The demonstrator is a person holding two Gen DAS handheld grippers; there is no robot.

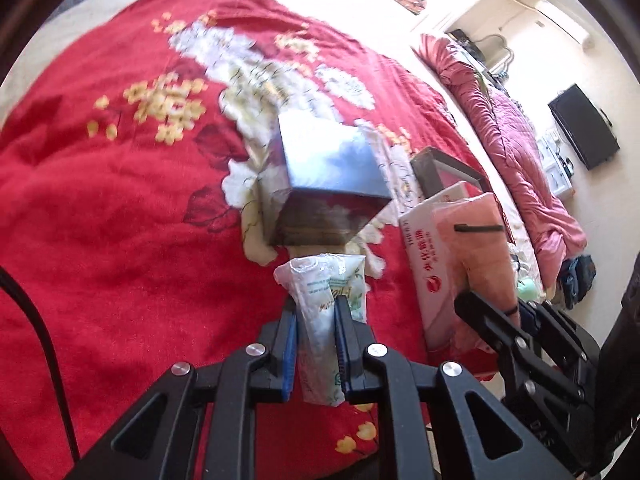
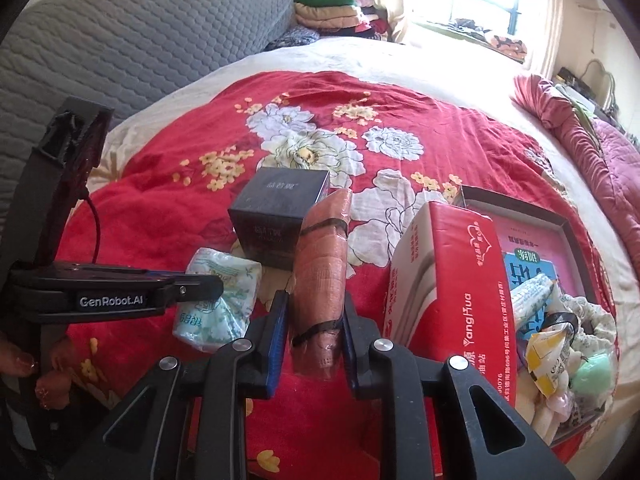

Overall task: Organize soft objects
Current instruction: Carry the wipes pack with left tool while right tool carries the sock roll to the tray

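Left tool [image 1: 316, 304] clamped on a white-green plastic tissue pack [image 1: 326, 312], held above the red floral bedspread [image 1: 120, 220]. Right tool [image 2: 314, 308] pinches a brown wrapped soft bundle with black bands [image 2: 320, 276], beside a red tissue box [image 2: 452, 280]; dark box [image 2: 280, 216] behind.

Home bedroom, red floral blanket [image 2: 200, 208], grey padded headboard [image 2: 140, 40], folded clothes [image 2: 336, 12]

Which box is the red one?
The tall tissue box with the red top, right of the brown roll. The other box is dark and square.
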